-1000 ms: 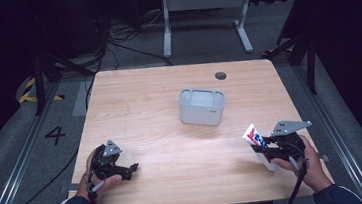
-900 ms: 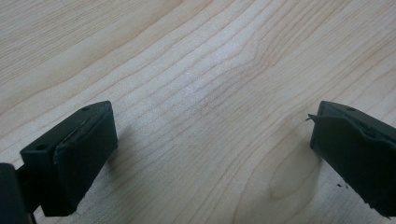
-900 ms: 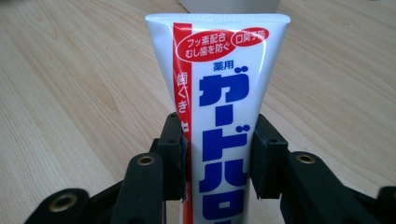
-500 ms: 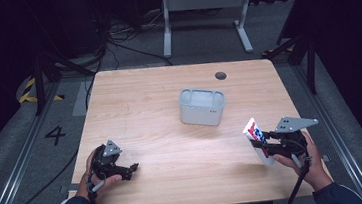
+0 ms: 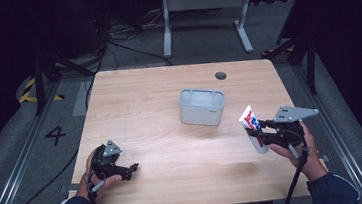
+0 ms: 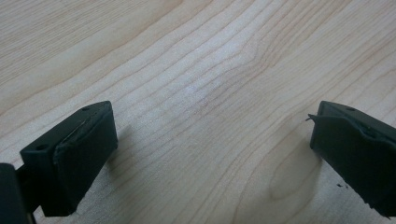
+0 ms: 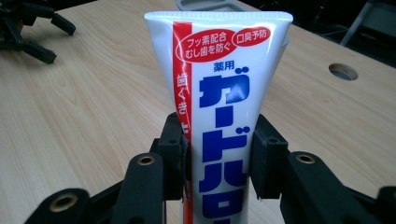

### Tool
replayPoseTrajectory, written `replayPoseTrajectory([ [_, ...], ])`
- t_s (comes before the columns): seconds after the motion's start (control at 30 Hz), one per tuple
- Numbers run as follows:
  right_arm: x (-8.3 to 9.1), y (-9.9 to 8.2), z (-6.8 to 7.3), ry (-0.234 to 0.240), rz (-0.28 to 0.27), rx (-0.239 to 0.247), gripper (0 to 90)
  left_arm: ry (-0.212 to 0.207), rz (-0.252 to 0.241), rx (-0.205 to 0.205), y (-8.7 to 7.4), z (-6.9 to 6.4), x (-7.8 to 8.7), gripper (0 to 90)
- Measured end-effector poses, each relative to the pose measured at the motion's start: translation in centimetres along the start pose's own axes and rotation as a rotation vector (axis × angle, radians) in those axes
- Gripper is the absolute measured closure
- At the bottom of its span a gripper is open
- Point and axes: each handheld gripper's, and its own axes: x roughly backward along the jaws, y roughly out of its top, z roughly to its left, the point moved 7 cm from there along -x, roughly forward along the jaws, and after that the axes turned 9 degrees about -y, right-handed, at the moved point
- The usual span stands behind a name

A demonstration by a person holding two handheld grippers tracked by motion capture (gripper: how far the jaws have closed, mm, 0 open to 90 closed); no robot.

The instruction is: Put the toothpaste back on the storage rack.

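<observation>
Spreading wide under everything is the wooden tabletop (image 5: pixel 160 114), with the grey box (image 5: pixel 202 106) sitting near its middle, same place as a moment ago. Next comes the toothpaste tube (image 5: pixel 253 129) at the right edge — the right gripper (image 5: pixel 264 134) has its jaws squeezed tight on it, and it has lifted and tipped a little since a second ago, so my guess is the tube is headed for the box. Smallest is the left gripper (image 5: pixel 131 169) — resting low at the near left, jaws wide apart and holding nothing, hardly moved.
</observation>
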Motion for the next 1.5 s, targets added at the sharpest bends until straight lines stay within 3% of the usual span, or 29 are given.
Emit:
replayPoseTrajectory([
  [0.7, -2.3, 5.6, -0.8, 0.013, -0.125, -0.005, 63.3, -0.001, 0.0, -0.002, 0.0, 0.0, 0.0, 1.0],
  [1.5, -3.9, 9.9, -1.0, 0.015, -0.166, 0.012, 62.7, -0.003, 0.003, -0.008, 0.0, 0.1, 0.0, 1.0],
])
